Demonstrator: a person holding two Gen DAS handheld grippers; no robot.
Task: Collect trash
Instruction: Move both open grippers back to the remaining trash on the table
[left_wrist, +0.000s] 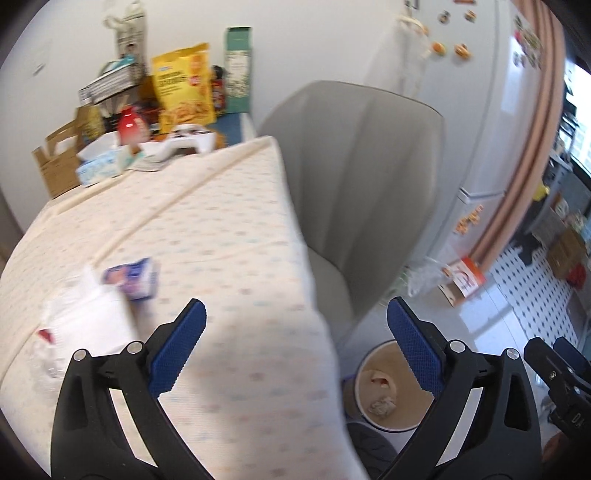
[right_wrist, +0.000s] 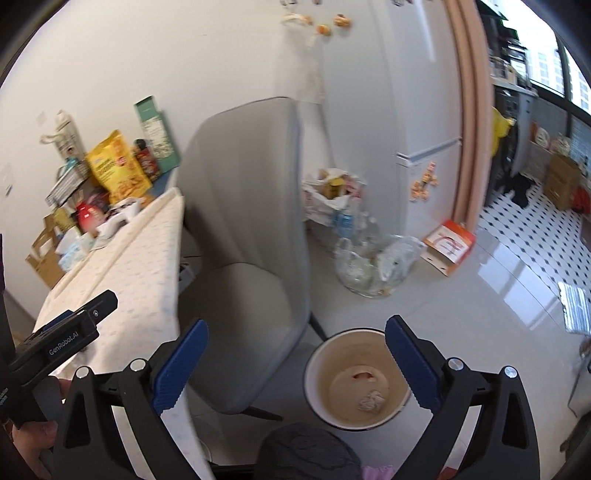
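Observation:
A round bin (right_wrist: 354, 380) with a tan liner stands on the floor beside the table; it holds a crumpled wad (right_wrist: 371, 400) and a pink scrap. It also shows in the left wrist view (left_wrist: 384, 391). On the table, a white tissue (left_wrist: 88, 317), a blue-and-white wrapper (left_wrist: 135, 278) and clear plastic (left_wrist: 44, 358) lie at the near left. My left gripper (left_wrist: 295, 325) is open and empty above the table's corner. My right gripper (right_wrist: 295, 343) is open and empty above the bin and chair.
A grey chair (right_wrist: 251, 229) stands at the table (left_wrist: 221, 221). Snack bags and boxes (left_wrist: 184, 85) crowd the far end. A fridge (right_wrist: 406, 110), plastic bags (right_wrist: 373, 266) and an orange box (right_wrist: 448, 245) are on the floor to the right.

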